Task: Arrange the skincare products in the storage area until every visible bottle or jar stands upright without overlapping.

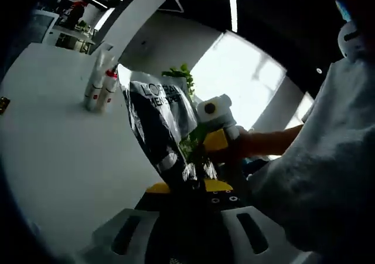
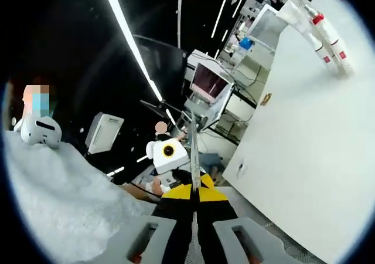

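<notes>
Left gripper point(image 1: 183, 189): my jaws were closed on a black-and-silver pouch point(image 1: 157, 129), held clear above the white desk point(image 1: 58, 152) | Right gripper point(image 2: 195, 198): my jaws pinched the same pouch, seen edge-on point(image 2: 194, 152) | Bottles point(image 1: 99, 88): standing upright in a group at the desk's far side, well apart from the pouch.
</notes>
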Demonstrator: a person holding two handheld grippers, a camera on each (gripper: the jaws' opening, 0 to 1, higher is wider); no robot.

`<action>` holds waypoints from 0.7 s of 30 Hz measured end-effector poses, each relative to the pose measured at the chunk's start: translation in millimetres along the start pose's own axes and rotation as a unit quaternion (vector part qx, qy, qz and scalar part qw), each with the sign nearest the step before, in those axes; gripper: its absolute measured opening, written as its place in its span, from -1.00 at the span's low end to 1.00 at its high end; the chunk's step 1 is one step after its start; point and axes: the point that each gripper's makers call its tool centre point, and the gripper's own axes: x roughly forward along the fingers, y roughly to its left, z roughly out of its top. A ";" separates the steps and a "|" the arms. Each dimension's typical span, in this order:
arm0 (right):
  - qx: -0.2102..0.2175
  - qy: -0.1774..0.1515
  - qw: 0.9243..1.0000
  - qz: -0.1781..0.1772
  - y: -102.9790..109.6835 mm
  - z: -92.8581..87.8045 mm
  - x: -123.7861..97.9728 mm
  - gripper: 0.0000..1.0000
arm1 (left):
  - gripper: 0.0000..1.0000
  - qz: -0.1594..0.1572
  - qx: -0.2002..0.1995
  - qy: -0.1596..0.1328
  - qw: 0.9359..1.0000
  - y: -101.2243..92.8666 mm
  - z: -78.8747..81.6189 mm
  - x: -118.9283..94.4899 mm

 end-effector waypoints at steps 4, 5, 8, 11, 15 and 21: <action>-0.022 0.010 0.999 -0.027 -6.5 -3.9 4.3 -1.00 | -1.00 -0.005 -0.011 0.011 1.000 -1.4 -4.9 -1.1; -0.028 0.009 0.999 -0.031 -7.3 -3.9 4.4 -1.00 | -1.00 -0.004 -0.025 0.013 1.000 0.7 -5.7 -1.0; -0.036 0.011 0.998 -0.056 -14.4 -4.2 2.8 -1.00 | -1.00 -0.009 -0.047 0.011 0.999 1.2 -4.5 -1.9; -0.065 0.021 0.994 -0.089 -21.0 -5.4 1.7 -1.00 | -1.00 -0.007 -0.062 0.011 0.998 3.8 -4.9 -2.6; -0.114 0.029 0.983 -0.140 -32.5 -4.8 1.3 -0.95 | -1.00 0.000 -0.086 0.018 0.996 9.1 -7.5 -2.5; -0.128 0.033 0.982 -0.138 -30.7 -8.4 3.0 -1.00 | -1.00 -0.004 -0.100 0.025 0.995 8.9 -10.2 -5.1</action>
